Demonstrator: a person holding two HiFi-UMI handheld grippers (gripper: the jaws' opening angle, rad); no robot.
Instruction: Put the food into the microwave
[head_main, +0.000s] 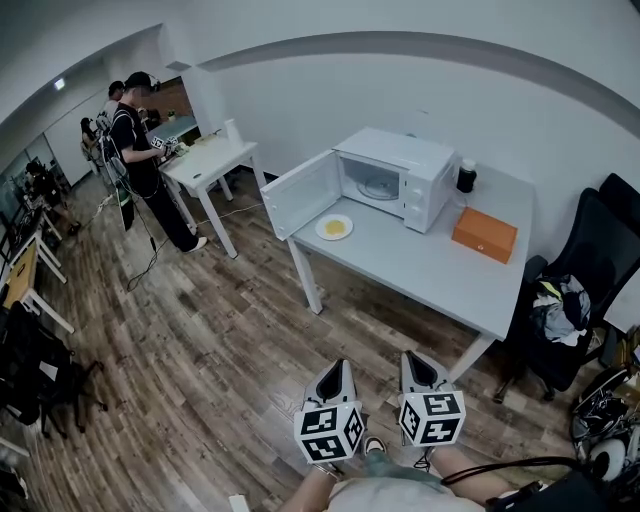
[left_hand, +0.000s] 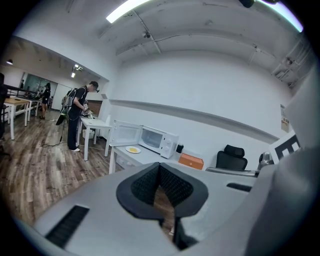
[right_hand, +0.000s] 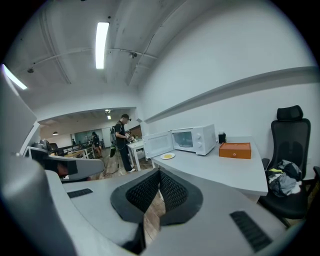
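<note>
the left gripper (left_hand: 160, 167) has its jaws closed, the black pads meeting at the tips with nothing between them; only wood floor (head_main: 200, 340) shows through the gap behind. the right gripper (right_hand: 159, 172) is the same, jaws together and empty. in the head view both grippers are held low and side by side over the floor, well apart from the white table (head_main: 420, 265). on that table a plate of food (head_main: 334, 227) lies just in front of the microwave (head_main: 400, 175), beside its door (head_main: 303, 195), which is swung wide open. an orange box (head_main: 485, 234) sits to the right of the microwave. a black chair (head_main: 585, 270) stands at the table's right end. farther off a person (head_main: 140, 150) stands at a second white table (head_main: 205, 160).
</note>
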